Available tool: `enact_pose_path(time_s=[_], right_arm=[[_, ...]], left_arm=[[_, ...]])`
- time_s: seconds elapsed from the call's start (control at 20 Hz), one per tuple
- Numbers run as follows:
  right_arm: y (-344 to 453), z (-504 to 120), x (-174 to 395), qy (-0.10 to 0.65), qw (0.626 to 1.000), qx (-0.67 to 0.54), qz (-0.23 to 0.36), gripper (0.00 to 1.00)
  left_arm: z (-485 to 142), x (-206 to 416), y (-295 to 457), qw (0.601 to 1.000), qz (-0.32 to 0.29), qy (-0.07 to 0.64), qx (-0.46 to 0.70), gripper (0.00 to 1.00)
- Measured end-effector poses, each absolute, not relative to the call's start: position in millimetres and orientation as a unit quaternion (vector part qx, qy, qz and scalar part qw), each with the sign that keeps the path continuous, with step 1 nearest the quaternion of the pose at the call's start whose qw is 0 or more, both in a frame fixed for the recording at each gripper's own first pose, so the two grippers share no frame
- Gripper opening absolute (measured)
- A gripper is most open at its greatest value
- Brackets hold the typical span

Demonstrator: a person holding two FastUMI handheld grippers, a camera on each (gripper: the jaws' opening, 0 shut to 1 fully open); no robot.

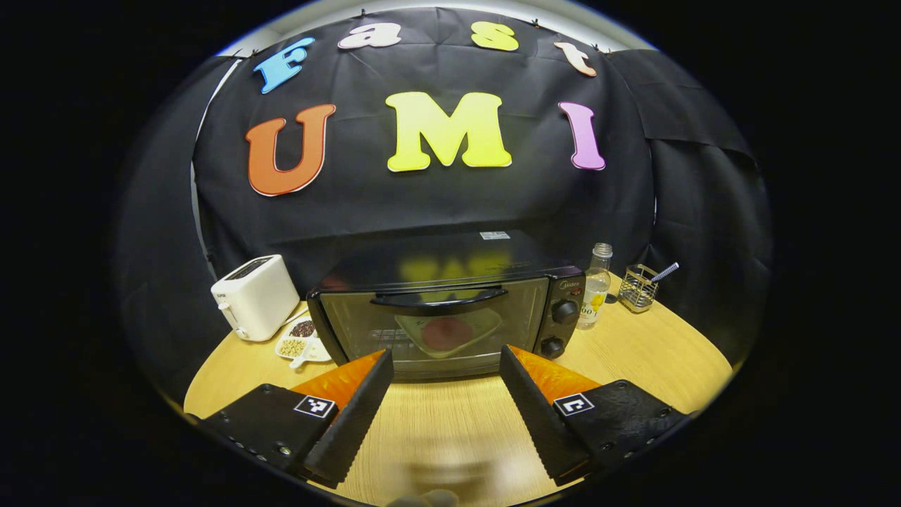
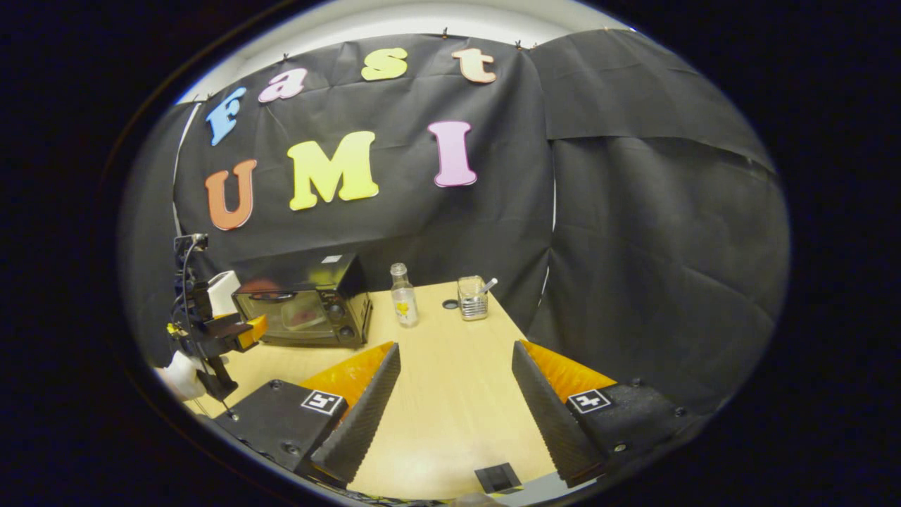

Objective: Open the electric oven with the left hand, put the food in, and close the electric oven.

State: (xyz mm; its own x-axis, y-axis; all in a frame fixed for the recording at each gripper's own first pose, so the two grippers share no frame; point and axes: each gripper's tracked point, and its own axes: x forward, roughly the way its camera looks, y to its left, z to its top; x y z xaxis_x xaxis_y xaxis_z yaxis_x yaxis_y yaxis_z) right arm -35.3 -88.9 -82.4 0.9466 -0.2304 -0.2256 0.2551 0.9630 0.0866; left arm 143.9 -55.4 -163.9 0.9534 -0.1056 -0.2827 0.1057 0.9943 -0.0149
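Both grippers stand wide apart at the fingers and hold nothing. We see the left gripper [image 1: 445,366] facing the black electric oven with a glass door [image 1: 447,310], whose door is closed. Through the glass we can see a pale tray with a round reddish piece of food [image 1: 447,332] inside, so we judge that the task is nearly or fully done.

We see few risks from here. If the door is not fully latched it may drop open, and we cannot tell this from the pictures. A careless pull back of the left gripper could also strike the black curved door handle [image 1: 440,301] or the clear glass bottle [image 1: 595,285] just beside the oven.

In the left gripper view we see the white toaster [image 1: 255,296] and a small white dish of seeds [image 1: 299,341] beside the oven. The right gripper view shows the right gripper [image 2: 456,377] over bare wooden table [image 2: 450,422], well apart from the oven [image 2: 303,303]. It also shows the left gripper [image 2: 232,331] from the side, near the oven front, and a wire mesh holder [image 2: 472,299].
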Motion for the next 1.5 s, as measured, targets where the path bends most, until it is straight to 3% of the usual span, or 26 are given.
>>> enact_pose_path(time_s=[0.35, 0.55, 0.6, 0.95, 1.1, 1.5], right_arm=[[-91.9, -50.0, -38.4, 0.058, 0.994, 0.049, -0.075, 1.0], [-95.0, -26.5, -51.1, 0.03, 0.998, 0.053, -0.033, 0.96], [-97.7, -21.5, -56.6, 0.023, 0.998, 0.052, -0.025, 1.0], [-115.1, 18.1, -107.8, -0.044, 0.998, 0.037, 0.001, 1.0], [-114.3, 28.3, -122.4, -0.061, 0.998, 0.022, 0.002, 0.96], [-88.3, 33.9, -127.5, -0.06, 0.998, 0.008, 0.006, 1.0]], left_arm=[[-105.7, 76.7, -53.9, 0.994, -0.034, 0.101, 0.007, 0.97], [-40.6, 6.5, -51.1, 0.999, -0.006, 0.043, -0.002, 0.96], [-29.5, -9.8, -49.8, 0.999, 0.001, 0.034, -0.005, 0.96], [30.6, -119.8, -46.2, 0.998, 0.052, -0.021, 0.002, 0.96], [35.3, -139.5, -47.9, 0.998, 0.056, -0.023, 0.003, 0.96], [51.9, -133.0, -41.4, 0.998, 0.045, -0.043, 0.006, 0.96]])
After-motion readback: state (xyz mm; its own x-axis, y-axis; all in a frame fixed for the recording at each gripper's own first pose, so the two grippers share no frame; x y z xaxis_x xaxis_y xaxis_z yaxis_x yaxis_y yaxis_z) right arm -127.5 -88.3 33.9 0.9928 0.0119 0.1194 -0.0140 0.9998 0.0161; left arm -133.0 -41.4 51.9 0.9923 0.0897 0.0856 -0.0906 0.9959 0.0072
